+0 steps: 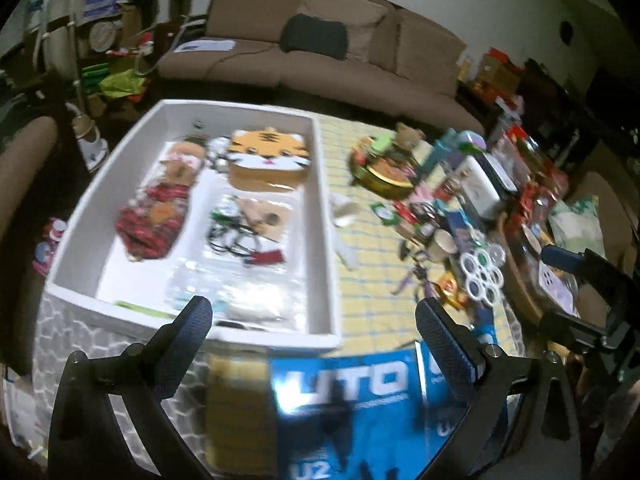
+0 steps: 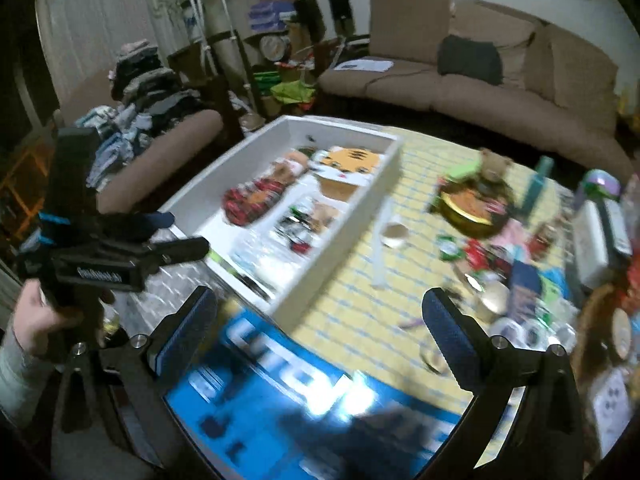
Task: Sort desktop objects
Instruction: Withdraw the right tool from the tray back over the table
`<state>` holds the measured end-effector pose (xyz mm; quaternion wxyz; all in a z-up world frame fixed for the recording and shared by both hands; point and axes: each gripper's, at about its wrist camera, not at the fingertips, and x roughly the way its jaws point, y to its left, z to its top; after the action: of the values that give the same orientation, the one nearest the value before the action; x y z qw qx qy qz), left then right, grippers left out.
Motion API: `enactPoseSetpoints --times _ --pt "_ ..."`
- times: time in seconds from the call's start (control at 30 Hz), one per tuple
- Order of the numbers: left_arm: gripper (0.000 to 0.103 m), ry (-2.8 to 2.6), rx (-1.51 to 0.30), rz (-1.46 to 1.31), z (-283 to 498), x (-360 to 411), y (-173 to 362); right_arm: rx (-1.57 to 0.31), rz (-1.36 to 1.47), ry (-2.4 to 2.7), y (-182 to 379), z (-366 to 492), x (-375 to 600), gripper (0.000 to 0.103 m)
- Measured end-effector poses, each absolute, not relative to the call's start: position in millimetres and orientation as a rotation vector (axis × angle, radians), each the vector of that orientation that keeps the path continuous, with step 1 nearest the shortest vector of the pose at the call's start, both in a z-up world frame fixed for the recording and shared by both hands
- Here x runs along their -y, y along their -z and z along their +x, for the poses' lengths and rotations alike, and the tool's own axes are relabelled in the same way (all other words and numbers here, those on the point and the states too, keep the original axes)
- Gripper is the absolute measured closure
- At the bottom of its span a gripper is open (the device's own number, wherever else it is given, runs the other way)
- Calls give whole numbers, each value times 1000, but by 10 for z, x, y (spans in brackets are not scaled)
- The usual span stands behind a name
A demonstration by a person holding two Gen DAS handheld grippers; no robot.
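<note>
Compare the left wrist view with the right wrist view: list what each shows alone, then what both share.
Only the left wrist view: the white ring-shaped paint palette in sharp outline, and the right gripper's body at the frame's right edge.

Only the right wrist view: the pile of folded clothes on an armchair, and the person's left hand holding its tool.

Both: the white tray holding the tiger-face item, the brown sofa, the yellow checked cloth, and the blue sheet. The left gripper and right gripper are open and empty.

Dim indoor light, both views smeared by motion blur. Glare streaks the blue poster (image 2: 304, 392) at the table's near edge. Fisheye bending and black vignetting crowd every corner.
</note>
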<state>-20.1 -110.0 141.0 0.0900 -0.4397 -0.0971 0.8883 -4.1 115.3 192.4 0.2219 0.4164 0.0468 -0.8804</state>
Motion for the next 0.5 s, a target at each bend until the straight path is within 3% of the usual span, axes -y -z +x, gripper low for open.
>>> enactPoseSetpoints --times 0.3,0.5 --pt "0 -2563 370 -1199 -109 634 -1167 -62 1155 2490 -1579 157 -1880 0" --pt "0 -2576 409 -1115 -137 555 -976 -86 1177 2459 -1257 -91 -1862 16"
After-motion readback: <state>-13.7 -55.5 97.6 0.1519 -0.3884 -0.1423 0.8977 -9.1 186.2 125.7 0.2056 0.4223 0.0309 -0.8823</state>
